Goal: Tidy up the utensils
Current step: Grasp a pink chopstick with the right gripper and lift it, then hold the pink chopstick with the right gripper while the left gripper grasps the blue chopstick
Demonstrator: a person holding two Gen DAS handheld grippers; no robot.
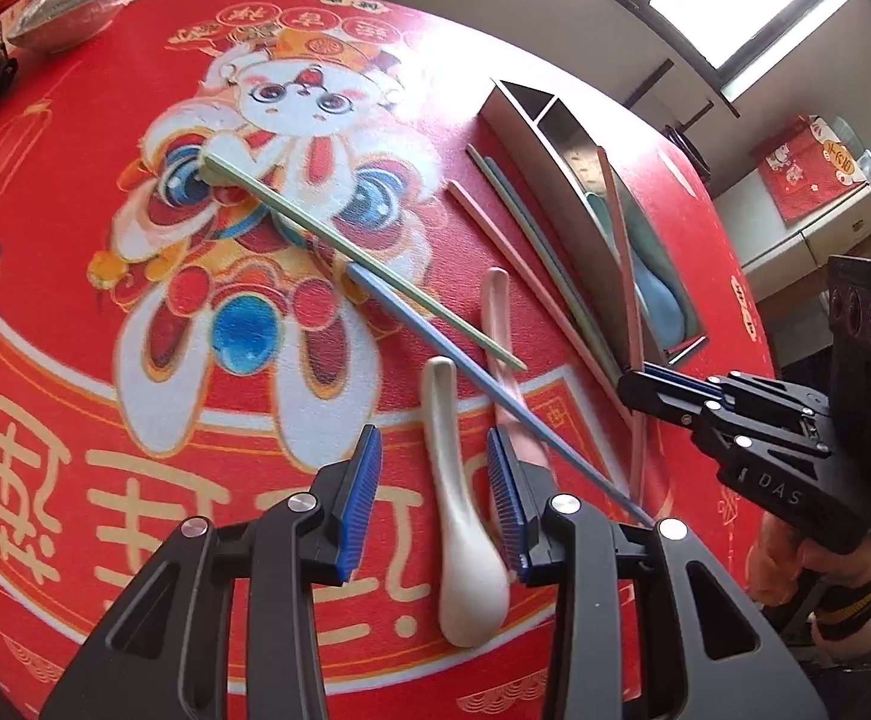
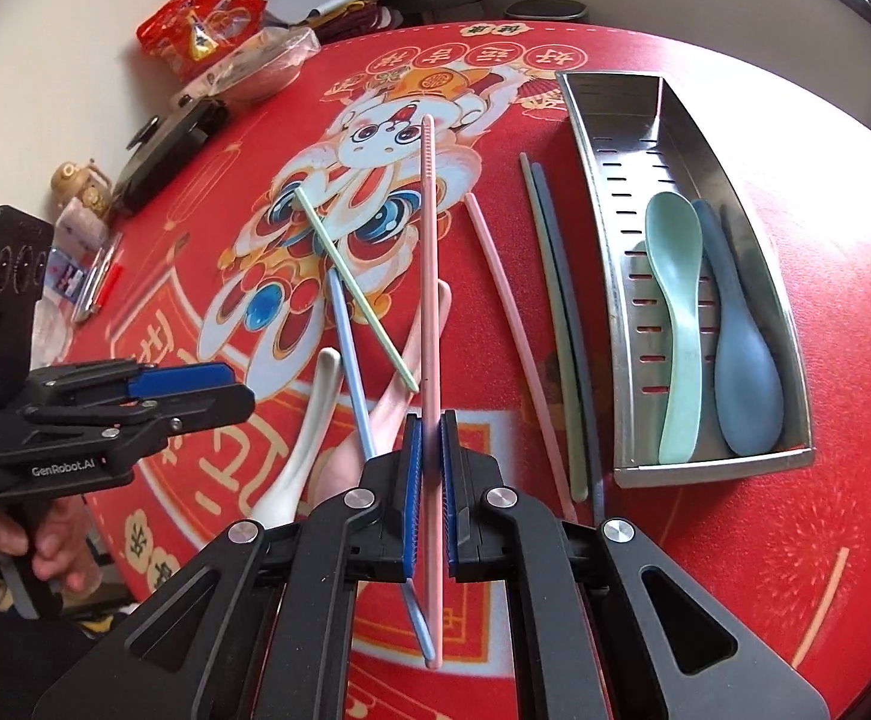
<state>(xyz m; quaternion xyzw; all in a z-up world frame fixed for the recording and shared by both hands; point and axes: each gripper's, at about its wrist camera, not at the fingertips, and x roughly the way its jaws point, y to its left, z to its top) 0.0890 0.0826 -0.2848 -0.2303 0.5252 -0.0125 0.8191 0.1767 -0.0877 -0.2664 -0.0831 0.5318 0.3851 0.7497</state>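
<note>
1. Right wrist view, left edge: left gripper (image 2: 195, 381) hangs over the white spoon (image 2: 309, 420), jaws part open, nothing between the pads.
2. Left of centre: green chopstick (image 2: 354, 288) lies crossed over the blue chopstick (image 2: 348, 360) on the red mat (image 2: 735, 540).
3. Lower centre: right gripper (image 2: 429, 492) is clamped on a pink chopstick (image 2: 429, 252), pinched near one end, long free end pointing up-frame.
4. Handling, my read: light, stiff, smooth plastic. An end grip lets it pivot or slip; a hold nearer the middle is safer.
5. Right of centre: a second pink chopstick (image 2: 513, 324), then a green-and-grey pair, flat on the mat.
6. Right: steel tray (image 2: 591, 192) holds a mint spoon (image 2: 675, 312) and a blue spoon (image 2: 741, 372).
</note>
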